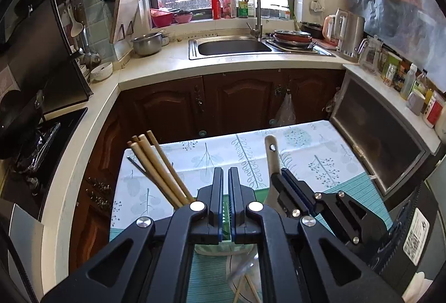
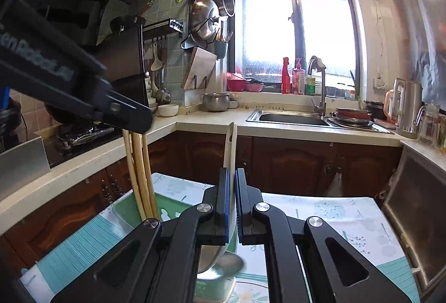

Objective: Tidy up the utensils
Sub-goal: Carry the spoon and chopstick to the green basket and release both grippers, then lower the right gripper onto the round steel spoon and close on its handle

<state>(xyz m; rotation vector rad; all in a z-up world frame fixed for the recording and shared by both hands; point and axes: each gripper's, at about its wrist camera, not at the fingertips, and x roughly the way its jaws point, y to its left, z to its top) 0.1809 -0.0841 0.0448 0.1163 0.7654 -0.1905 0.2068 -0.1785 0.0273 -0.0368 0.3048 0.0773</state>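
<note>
— Holding what now?
— My right gripper [image 2: 232, 202] is closed on the white spoon [image 2: 230, 147], upright above the green holder [image 2: 125, 212]. My left gripper [image 1: 225, 200] is closed on the holder's wall, I think; chopsticks [image 1: 156, 166] stand inside.
— Next?
— I judge: lower the spoon in, then release.

A small table under a white leaf-print cloth [image 1: 306, 158] is carrying a pale green plastic utensil holder [image 2: 125, 213]
</note>
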